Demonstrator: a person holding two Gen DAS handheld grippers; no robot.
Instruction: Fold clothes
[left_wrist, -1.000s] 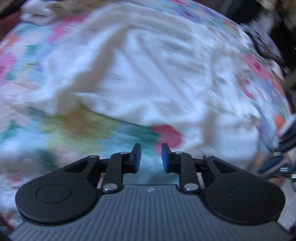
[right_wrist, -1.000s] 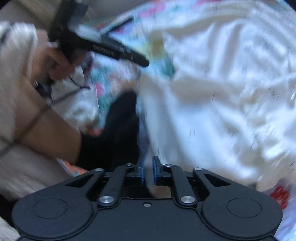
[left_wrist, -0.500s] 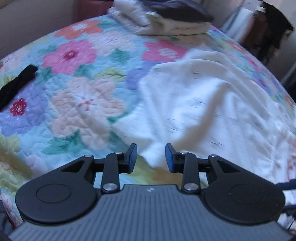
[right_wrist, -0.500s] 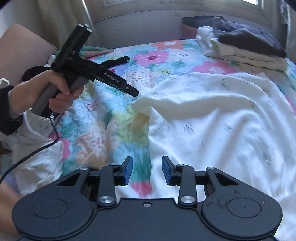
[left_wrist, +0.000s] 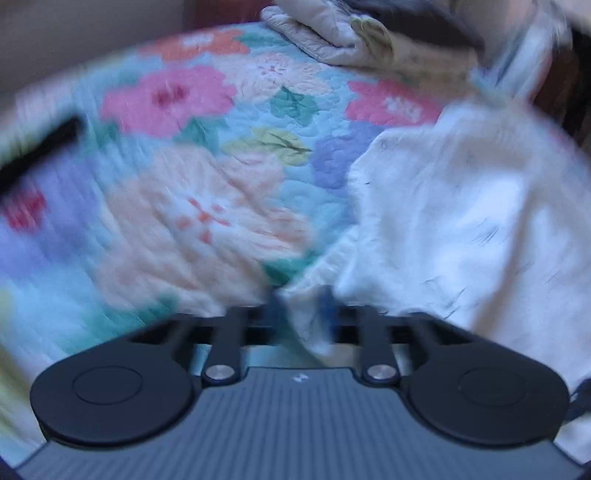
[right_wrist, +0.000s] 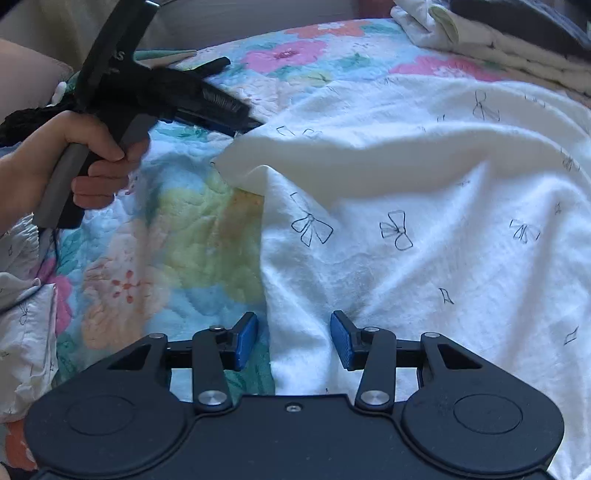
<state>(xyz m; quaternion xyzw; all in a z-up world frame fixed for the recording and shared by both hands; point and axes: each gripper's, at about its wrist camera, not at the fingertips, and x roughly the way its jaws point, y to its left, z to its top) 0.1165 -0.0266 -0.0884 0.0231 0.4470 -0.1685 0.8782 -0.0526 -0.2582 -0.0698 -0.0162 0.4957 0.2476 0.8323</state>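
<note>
A white garment (left_wrist: 461, 221) printed with small black bows (right_wrist: 443, 229) lies spread on a floral quilt. In the blurred left wrist view its near corner fills the narrow gap between the fingers of my left gripper (left_wrist: 301, 312), which looks shut on it. From the right wrist view, that gripper (right_wrist: 253, 127) meets a raised fold at the garment's left corner, held by a hand (right_wrist: 74, 155). My right gripper (right_wrist: 294, 339) is open low over the garment's near left edge, with cloth lying between its blue pads (right_wrist: 245, 341).
The floral quilt (right_wrist: 166, 240) covers the bed. A stack of folded clothes (right_wrist: 498, 37) sits at the far right corner. A black strip of fabric (left_wrist: 40, 147) lies at the far left. More white bow-print cloth (right_wrist: 22, 332) is bunched at the near left edge.
My left gripper has moved forward onto the garment's corner and its fingers have narrowed around the cloth. My right gripper has dropped lower over the near edge and opened wider.
</note>
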